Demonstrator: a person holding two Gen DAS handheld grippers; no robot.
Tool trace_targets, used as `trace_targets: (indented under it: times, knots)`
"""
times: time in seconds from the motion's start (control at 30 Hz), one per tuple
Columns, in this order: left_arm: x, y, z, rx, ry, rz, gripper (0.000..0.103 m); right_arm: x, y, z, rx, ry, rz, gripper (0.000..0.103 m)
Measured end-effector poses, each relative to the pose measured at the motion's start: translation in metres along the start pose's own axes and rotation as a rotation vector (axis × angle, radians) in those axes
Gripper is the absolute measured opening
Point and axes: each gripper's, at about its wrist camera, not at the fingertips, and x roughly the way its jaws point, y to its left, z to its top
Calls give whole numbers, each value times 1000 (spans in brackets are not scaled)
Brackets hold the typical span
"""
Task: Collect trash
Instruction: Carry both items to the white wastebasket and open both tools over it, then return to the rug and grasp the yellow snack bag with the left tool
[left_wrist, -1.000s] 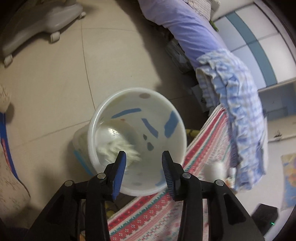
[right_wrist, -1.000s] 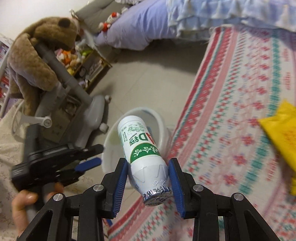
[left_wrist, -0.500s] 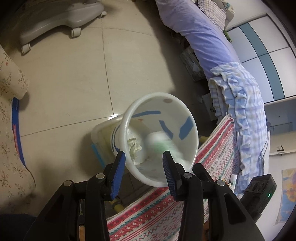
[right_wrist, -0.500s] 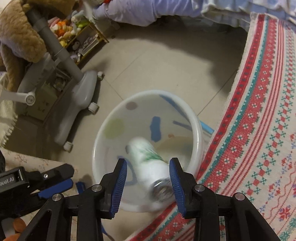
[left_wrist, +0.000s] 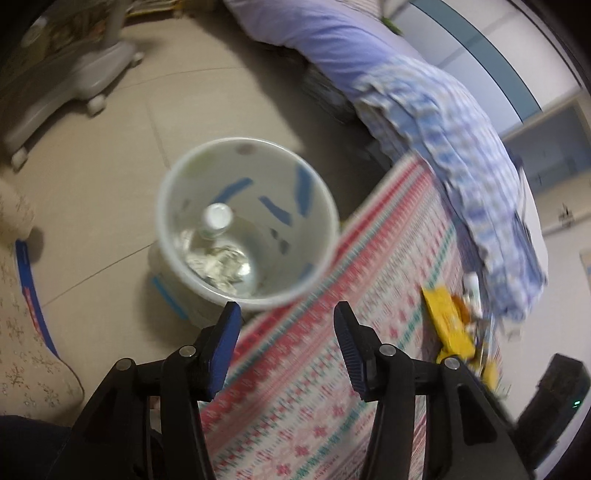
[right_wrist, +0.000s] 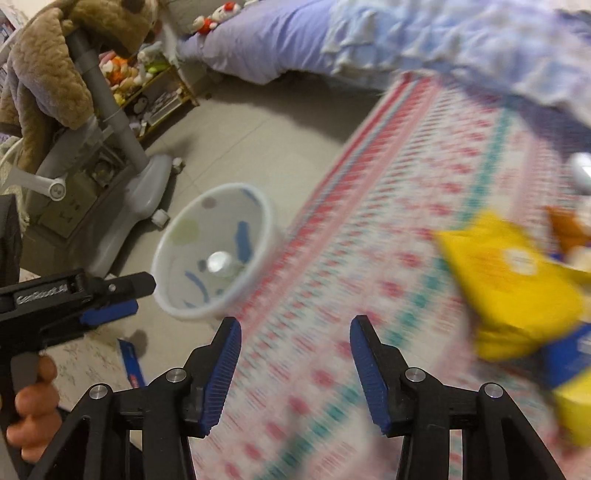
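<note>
Left wrist view: left gripper, jaws spread and holding nothing, above the edge of a patterned rug; white bin on the tile floor just beside the rug, containing a bottle standing over crumpled paper; yellow packet farther along the rug, blurred. Right wrist view: right gripper, jaws spread and bare, over the rug; bin with bottle inside; left gripper beside the bin, held by a hand; yellow packet on the rug.

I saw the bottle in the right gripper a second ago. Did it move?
Yes. The bottle has left the right gripper, now open, and stands inside the bin, foil end up.
</note>
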Motion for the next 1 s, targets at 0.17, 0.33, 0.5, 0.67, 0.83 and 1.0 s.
trace_targets:
  times: [0.17,0.33,0.5,0.67,0.83,1.0]
  knots:
    - [6,-45,-26,124,1,12,55,-62,-44,-14,0,-53,-90,70]
    - [16,-89,-53,258,9,-5,55,-112,-97,-26,54,-125,-149,74]
    - [27,-132,-80,370,12,-28,55,-137,-166,-40,275,-209,-190,79]
    - [47,-170,-98,409,79,-87,57,-131,-213,-49,445,-166,-187,79]
    - [86,-180,-87,255,167,-197,58,-138,-231,-56,506,-180,-175,79]
    - [117,-170,-73,73,211,-297,58,-158,-252,-64,564,-212,-206,79]
